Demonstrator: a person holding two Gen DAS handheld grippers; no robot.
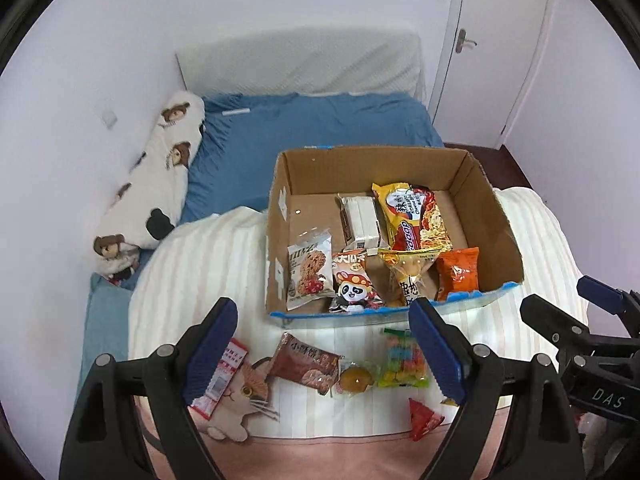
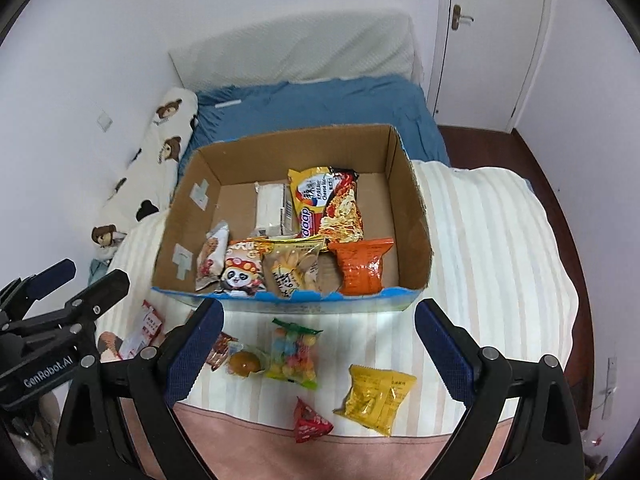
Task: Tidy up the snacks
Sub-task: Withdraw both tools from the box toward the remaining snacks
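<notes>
A cardboard box (image 1: pixel 496 216) (image 2: pixel 416 208) sits on a striped blanket and holds several snacks: a noodle pack (image 1: pixel 416 216), a white pack (image 1: pixel 362 220), an orange bag (image 1: pixel 458 270) (image 2: pixel 360 268), a cookie pack (image 1: pixel 308 272) and a panda pack (image 1: pixel 352 284). In front of it lie a brown biscuit pack (image 1: pixel 306 362), a round orange sweet (image 1: pixel 354 378) (image 2: pixel 244 362), a bag of coloured candy (image 1: pixel 402 356) (image 2: pixel 294 354), a red triangle pack (image 1: pixel 424 418) (image 2: pixel 310 424) and a yellow bag (image 2: pixel 378 394). My left gripper (image 1: pixel 324 354) and my right gripper (image 2: pixel 318 348) hover open above these, holding nothing.
A bear-print pillow (image 1: pixel 156 184) lies along the left wall on a blue sheet (image 1: pixel 304 128). A red-and-white pack (image 1: pixel 222 372) and a cat-shaped cushion (image 1: pixel 244 404) lie at the front left. A white door (image 1: pixel 492 48) stands at the back right.
</notes>
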